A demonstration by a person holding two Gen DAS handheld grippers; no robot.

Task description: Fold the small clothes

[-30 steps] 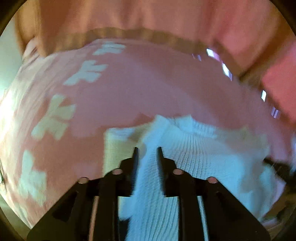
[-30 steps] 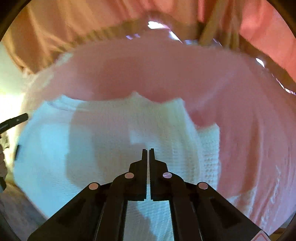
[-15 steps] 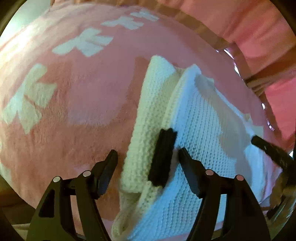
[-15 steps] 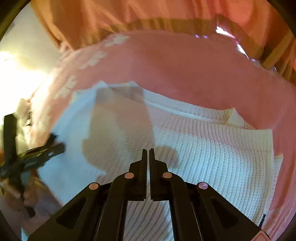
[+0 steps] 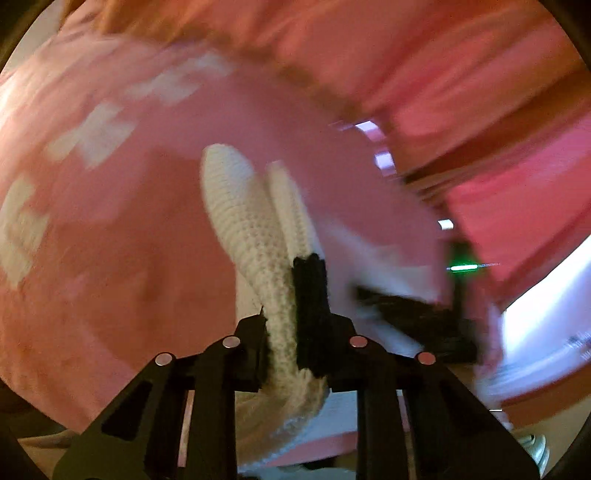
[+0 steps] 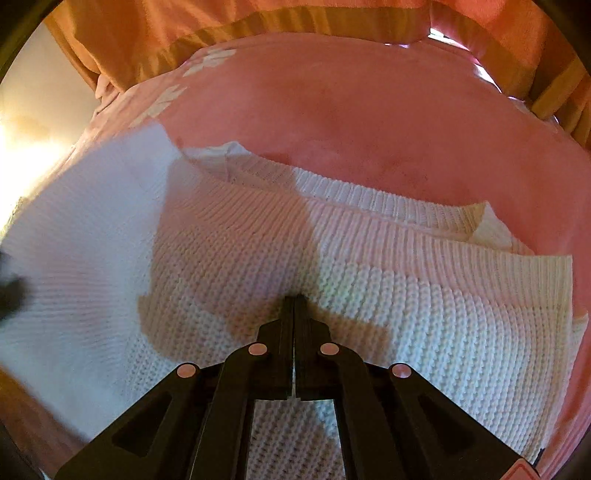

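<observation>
A white knitted sweater [image 6: 388,295] lies spread on a pink blanket [image 6: 369,122]. In the left wrist view my left gripper [image 5: 286,291] is shut on a thick rolled edge of the sweater [image 5: 243,221] and lifts it off the blanket [image 5: 110,258]; the view is blurred. My right gripper [image 6: 294,300] is shut and empty, its tips resting on the middle of the sweater. The sweater's left part [image 6: 74,240] is raised and blurred. The other gripper shows dimly at the right of the left wrist view [image 5: 413,314].
The pink blanket has white bow patterns [image 6: 166,99] toward its far left. Orange and pink curtains [image 6: 258,22] hang behind the bed. A bright window area [image 5: 546,306] shows at the right.
My left gripper went from open around the sweater's edge to shut on it and has lifted it. My right gripper stayed shut, pressing the sweater's middle.
</observation>
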